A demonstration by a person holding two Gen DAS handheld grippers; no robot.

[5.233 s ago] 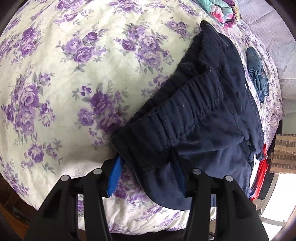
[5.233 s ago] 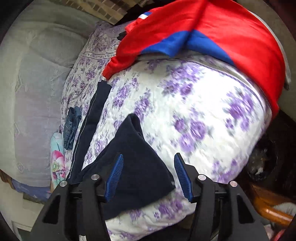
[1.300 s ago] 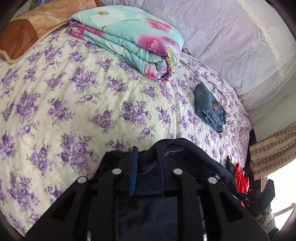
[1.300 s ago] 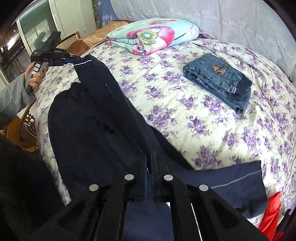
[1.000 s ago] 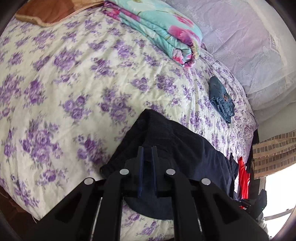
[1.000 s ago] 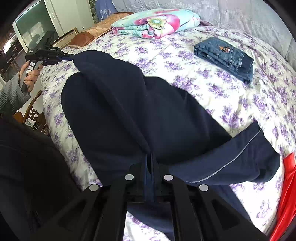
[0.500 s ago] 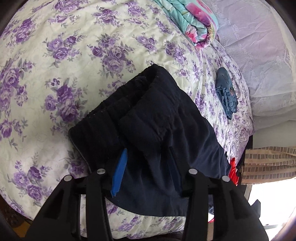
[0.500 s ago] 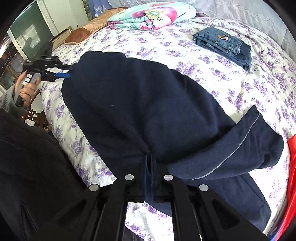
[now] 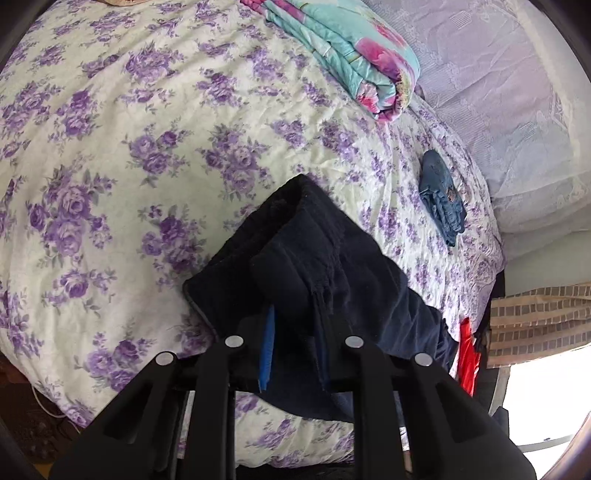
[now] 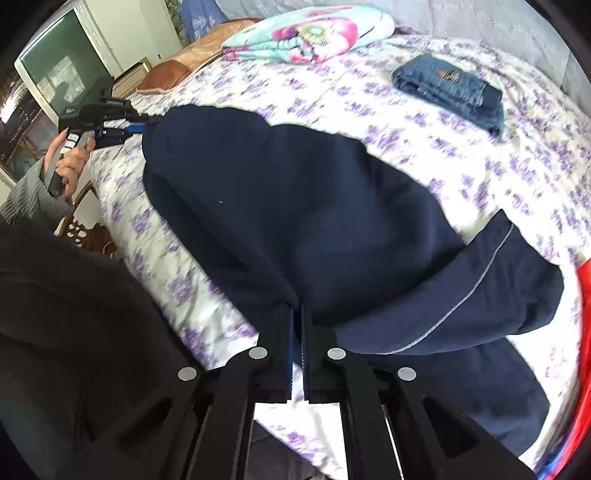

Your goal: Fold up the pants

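Navy pants (image 9: 332, 266) lie half spread on the purple-flowered bedspread (image 9: 129, 147). In the left wrist view the bunched waistband end sits near the bed's edge. My left gripper (image 9: 293, 332) is closing, with a thick fold of that waistband filling the gap between its blue pads. From the right wrist the pants (image 10: 295, 203) stretch across the bed, one leg with a pale side stripe folded over at the right. My right gripper (image 10: 297, 317) is shut on a pinch of the pants' edge. The left gripper (image 10: 136, 127) shows at the far corner, held by a hand (image 10: 70, 158).
Folded blue jeans (image 10: 448, 88) and a folded floral quilt (image 10: 306, 33) lie farther up the bed. A red garment (image 10: 583, 332) hangs at the right edge. A television (image 10: 62, 70) stands beyond the bed. The person's dark clothing (image 10: 74, 332) fills the lower left.
The left gripper let go of the waistband and stood open half a second ago; now its jaws have narrowed around a fold of it. The right gripper stayed shut on the pants, now lying lower.
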